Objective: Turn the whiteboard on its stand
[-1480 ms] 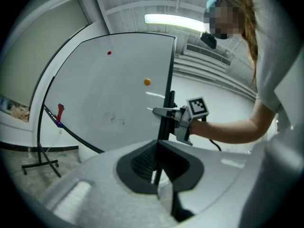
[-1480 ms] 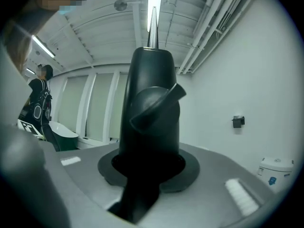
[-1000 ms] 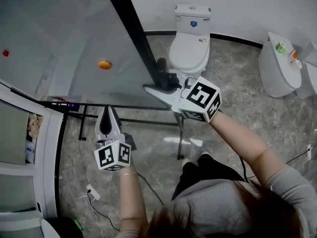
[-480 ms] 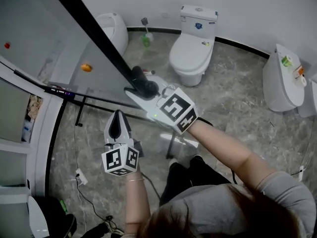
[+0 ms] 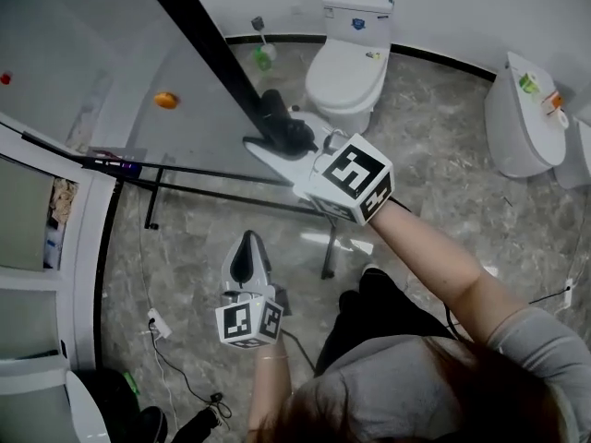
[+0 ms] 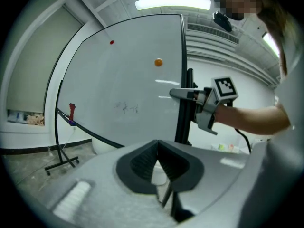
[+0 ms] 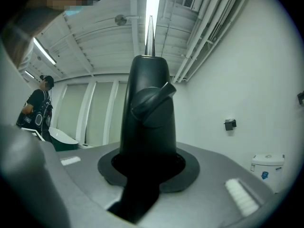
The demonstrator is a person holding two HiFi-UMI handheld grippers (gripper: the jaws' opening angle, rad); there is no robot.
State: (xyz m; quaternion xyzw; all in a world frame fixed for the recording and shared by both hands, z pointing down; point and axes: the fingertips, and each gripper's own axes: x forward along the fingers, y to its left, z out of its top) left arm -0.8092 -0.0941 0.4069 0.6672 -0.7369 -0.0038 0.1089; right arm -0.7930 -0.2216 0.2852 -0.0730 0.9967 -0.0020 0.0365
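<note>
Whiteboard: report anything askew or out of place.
The whiteboard looks tipped off upright on its stand, the right tool clamped on its black edge. Oddly, a toilet stands just behind it.

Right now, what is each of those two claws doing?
Left gripper: closed, empty.
Right gripper: closed on the whiteboard's black frame.

Both grippers are light grey w/ black jaw pads: left gripper (image 5: 246, 245) lower centre, right gripper (image 5: 282, 141) upper centre. Each has a white marker cube (image 5: 247, 323) w/ black squares. Person wears grey short-sleeve top (image 5: 397, 386), dark trousers (image 5: 374, 314). Thin black cable (image 6: 242, 137) under right forearm.
</note>
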